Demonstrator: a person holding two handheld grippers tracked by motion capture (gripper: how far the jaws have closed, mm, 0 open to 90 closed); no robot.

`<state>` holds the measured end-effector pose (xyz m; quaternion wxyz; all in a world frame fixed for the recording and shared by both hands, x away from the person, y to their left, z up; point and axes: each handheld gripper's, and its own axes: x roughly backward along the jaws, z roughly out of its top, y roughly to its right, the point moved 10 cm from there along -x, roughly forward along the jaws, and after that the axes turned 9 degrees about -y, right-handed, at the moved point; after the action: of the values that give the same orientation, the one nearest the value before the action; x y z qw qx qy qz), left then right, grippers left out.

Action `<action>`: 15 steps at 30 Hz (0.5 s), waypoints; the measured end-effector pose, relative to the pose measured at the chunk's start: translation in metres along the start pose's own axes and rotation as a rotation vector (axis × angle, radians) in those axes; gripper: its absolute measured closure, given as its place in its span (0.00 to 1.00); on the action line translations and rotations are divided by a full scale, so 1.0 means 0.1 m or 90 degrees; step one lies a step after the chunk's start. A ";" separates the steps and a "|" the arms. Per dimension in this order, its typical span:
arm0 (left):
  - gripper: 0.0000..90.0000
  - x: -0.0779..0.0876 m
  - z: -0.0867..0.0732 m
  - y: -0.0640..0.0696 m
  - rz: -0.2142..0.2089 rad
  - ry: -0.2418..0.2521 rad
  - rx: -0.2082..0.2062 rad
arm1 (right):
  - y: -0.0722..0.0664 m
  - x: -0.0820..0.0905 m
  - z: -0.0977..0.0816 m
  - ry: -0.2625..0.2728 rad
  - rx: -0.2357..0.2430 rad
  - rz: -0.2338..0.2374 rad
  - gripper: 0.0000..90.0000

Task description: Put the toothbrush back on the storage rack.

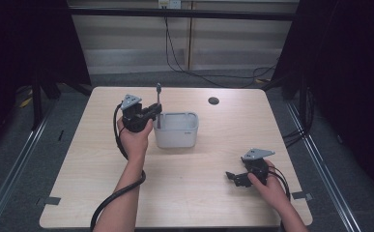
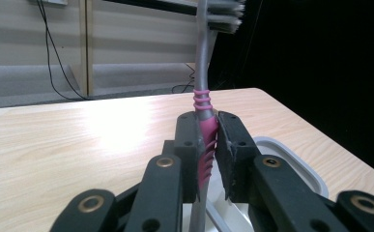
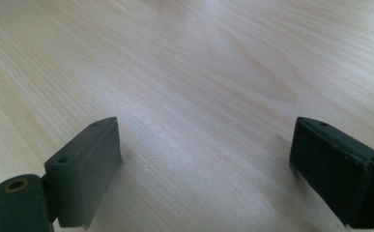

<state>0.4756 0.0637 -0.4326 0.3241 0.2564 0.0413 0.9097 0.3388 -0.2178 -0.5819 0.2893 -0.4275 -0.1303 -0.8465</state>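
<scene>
Black blocky left gripper (image 2: 207, 145) pads I clamp on ribbed pink-grey toothbrush (image 2: 204, 104) over the smooth grey bin (image 1: 176, 129); right gripper (image 3: 204, 169) gapes above woodgrain.

The high view looks forward and down from above the near edge of the tabletop (image 1: 189, 193), taking in its whole surface. The left gripper view sits close behind the left claw (image 2: 208, 145), facing level across the tabletop toward the far wall. The right gripper view rides behind the right claw (image 3: 204, 159), tilted down, very near the wood. All three share the tabletop.
</scene>
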 end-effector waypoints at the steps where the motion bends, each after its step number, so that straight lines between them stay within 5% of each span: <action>1: 0.88 0.00 -0.01 0.01 0.000 0.000 -0.001 | 0.00 0.00 0.00 0.000 0.000 0.000 0.12; 15: 0.88 0.01 -0.09 0.01 0.005 -0.018 -0.014 | 0.00 0.00 0.00 -0.001 -0.001 0.001 0.12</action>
<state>0.4701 0.0647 -0.4396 0.3238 0.2657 0.0261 0.9077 0.3386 -0.2178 -0.5819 0.2892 -0.4283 -0.1295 -0.8463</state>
